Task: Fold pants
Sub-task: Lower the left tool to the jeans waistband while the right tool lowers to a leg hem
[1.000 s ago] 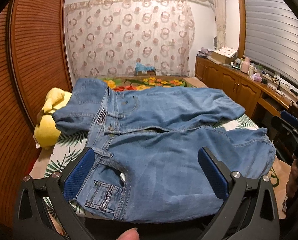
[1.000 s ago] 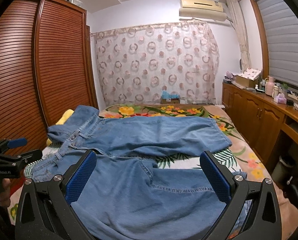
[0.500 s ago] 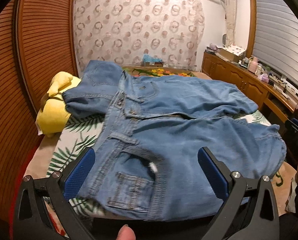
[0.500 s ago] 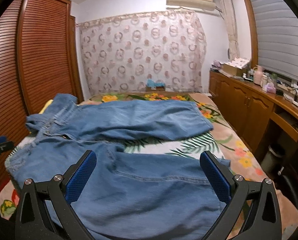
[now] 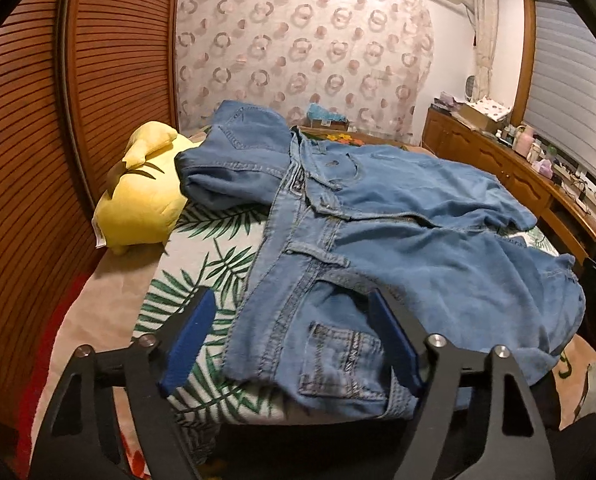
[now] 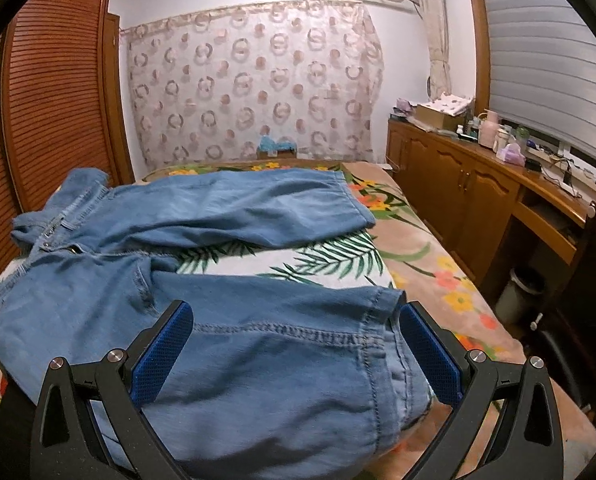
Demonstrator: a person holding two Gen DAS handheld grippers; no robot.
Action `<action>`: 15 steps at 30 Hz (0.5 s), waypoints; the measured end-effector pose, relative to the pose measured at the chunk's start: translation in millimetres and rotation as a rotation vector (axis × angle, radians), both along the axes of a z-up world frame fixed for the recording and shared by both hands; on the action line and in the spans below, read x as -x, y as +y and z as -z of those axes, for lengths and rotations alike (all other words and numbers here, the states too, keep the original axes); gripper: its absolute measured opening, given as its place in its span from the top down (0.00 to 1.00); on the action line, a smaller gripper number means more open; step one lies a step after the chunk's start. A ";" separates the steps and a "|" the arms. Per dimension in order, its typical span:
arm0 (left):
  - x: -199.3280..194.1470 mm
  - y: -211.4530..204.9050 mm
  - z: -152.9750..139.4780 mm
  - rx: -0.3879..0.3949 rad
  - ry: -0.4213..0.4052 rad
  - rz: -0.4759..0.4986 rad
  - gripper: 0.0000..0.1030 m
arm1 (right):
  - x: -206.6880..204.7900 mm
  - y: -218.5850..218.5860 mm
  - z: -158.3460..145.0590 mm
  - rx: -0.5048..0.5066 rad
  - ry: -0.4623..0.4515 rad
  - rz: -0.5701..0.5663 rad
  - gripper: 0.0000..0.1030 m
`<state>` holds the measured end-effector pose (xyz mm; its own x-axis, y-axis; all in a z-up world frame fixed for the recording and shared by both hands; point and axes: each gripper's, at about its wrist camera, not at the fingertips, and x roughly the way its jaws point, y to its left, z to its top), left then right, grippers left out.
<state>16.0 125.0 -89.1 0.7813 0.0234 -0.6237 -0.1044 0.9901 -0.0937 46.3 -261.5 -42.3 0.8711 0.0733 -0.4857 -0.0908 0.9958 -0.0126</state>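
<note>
Light blue denim pants (image 5: 398, 240) lie spread on the bed, waistband to the left and the two legs running right. My left gripper (image 5: 293, 336) is open, its blue pads on either side of the near waistband corner by the back pocket (image 5: 344, 360). My right gripper (image 6: 293, 348) is open, its pads on either side of the hem end of the near leg (image 6: 277, 360). The far leg (image 6: 257, 208) lies flat behind it. Neither gripper holds cloth.
The bed has a leaf and flower print cover (image 6: 338, 256). A yellow plush toy (image 5: 141, 196) lies by the waistband against the wooden slatted wardrobe (image 5: 29, 140). A wooden cabinet and desk (image 6: 478, 188) run along the right, with a bin (image 6: 522, 288) below.
Both grippers have moved down and in toward the pants. The left one has shifted to the waistband corner, the right one to the near leg's hem. Both jaws have narrowed somewhat.
</note>
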 end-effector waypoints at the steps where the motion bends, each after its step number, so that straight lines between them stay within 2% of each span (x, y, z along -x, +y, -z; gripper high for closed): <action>1: 0.7 2.7 4.5 0.003 0.012 -0.002 0.27 | 0.9 -1.6 1.5 0.001 0.002 0.001 0.00; 7: 1.6 12.7 34.0 0.028 0.092 -0.011 0.40 | 0.6 -1.0 1.9 0.013 0.040 0.016 0.00; 15: 4.0 18.8 47.4 0.050 0.130 -0.023 0.42 | -5.8 -11.5 -2.3 0.013 0.051 0.014 0.00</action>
